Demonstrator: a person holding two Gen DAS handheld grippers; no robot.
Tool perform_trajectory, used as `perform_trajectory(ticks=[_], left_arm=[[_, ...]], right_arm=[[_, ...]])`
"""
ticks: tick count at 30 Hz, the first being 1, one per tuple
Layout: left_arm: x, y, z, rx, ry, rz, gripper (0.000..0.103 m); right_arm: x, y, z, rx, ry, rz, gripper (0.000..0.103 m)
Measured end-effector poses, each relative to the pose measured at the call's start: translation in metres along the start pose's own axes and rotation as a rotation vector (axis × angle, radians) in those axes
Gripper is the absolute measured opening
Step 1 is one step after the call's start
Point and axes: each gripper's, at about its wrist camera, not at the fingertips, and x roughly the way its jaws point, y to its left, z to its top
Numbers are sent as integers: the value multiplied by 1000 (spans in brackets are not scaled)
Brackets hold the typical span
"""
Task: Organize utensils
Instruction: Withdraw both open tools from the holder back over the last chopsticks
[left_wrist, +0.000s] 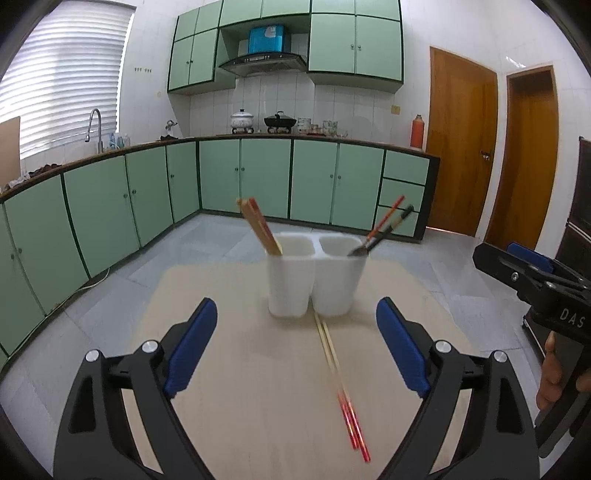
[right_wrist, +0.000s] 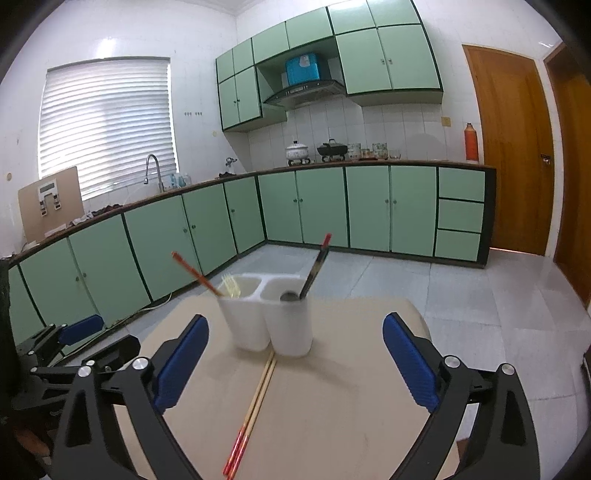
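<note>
Chopsticks lie as a pair on a pale wooden table, pointing from just in front of a white plastic holder back toward the cameras; they are thin, straight, light bamboo along most of their length with glossy red ends nearest the viewer. They sit between the spread blue ribbed pads of the left gripper, whose jaws stand wide apart with nothing clasped. The holder has two side-by-side compartments with rounded corners; its left one holds tan and red chopsticks leaning left, its right one a metal spoon and dark and red sticks leaning right. Only the left wrist view shows a hand on the black handle of the right gripper at the frame's right edge. Only the right wrist view shows a yellow fork in the left compartment and a cardboard sheet propped on the counter by the window. The right gripper is likewise spread wide and empty. Behind are smooth mint-green cabinets, white tile and wooden doors.
</note>
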Motion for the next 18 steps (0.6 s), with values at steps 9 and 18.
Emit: perform_trajectory(ticks=[9, 18], left_arm=[[-16, 4, -22, -10, 30, 8, 88], [-17, 10, -44, -13, 67, 27, 88]], right_arm=[[-13, 6, -37, 12, 44, -21, 97], [-10, 18, -74, 14, 113, -28, 97]])
